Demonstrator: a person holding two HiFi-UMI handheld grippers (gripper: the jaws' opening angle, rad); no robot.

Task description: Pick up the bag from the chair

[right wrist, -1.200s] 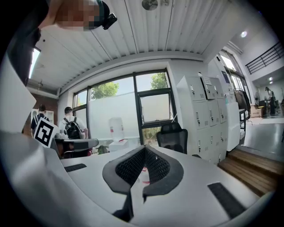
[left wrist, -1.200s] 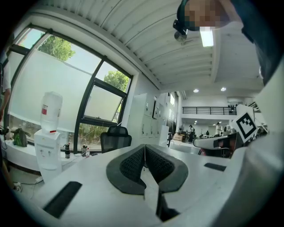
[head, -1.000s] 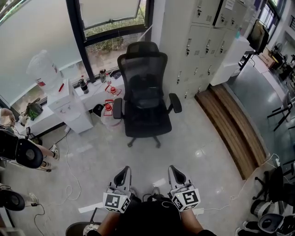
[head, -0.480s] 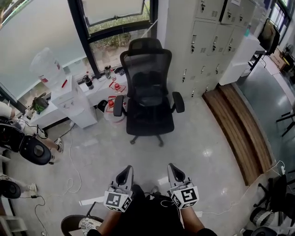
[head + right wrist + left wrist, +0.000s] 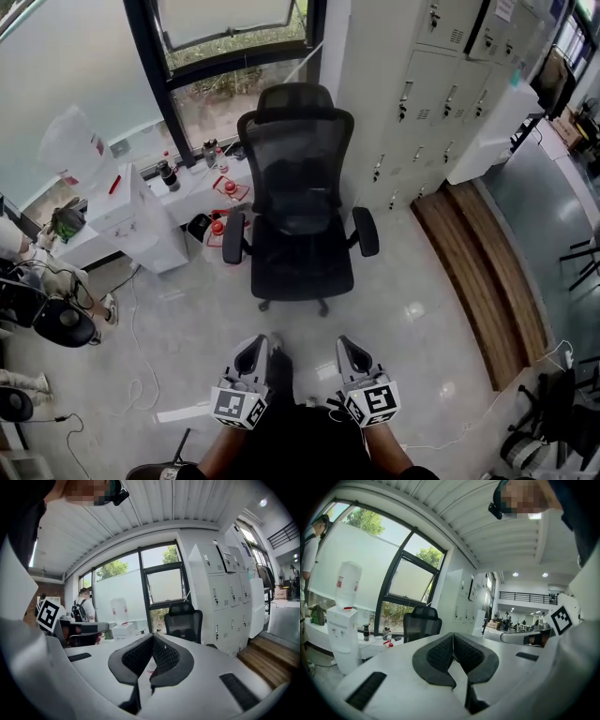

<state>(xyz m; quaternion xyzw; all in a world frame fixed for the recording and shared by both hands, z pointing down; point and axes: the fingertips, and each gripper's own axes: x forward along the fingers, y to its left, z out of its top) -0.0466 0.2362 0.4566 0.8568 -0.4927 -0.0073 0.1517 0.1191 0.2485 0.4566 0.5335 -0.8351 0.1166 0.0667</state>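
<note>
The left claw (image 5: 251,353) is shut, its two black pads pressed flat together with nothing between them, and the right claw (image 5: 352,352) just beside it is the same, closed on nothing. Both are held out low in front of the person, side by side, tips aimed across the room, each with its marker cube at the rear. Under them lies a pale, glossy tiled floor (image 5: 412,281), with a white cable (image 5: 141,375) snaking over it off to the left of the left claw. Straight ahead of both claws, well apart from them, stands the black mesh office chair (image 5: 298,216), its seat facing them and its back to the dark-framed window (image 5: 234,56). The bag (image 5: 298,225) is hard to pick out: only a dark lump shows at the back of the seat, against the backrest, black on black, so I cannot tell which way it points or how its long side runs. Left of the chair is a low white desk (image 5: 192,187) under the window with a few bottles on it, and further left a white water dispenser (image 5: 131,211) topped by a big clear jug (image 5: 70,141). Right of the chair runs a wall of grey lockers (image 5: 441,84), with a wooden step (image 5: 478,253) along their foot, beyond the right claw.
</note>
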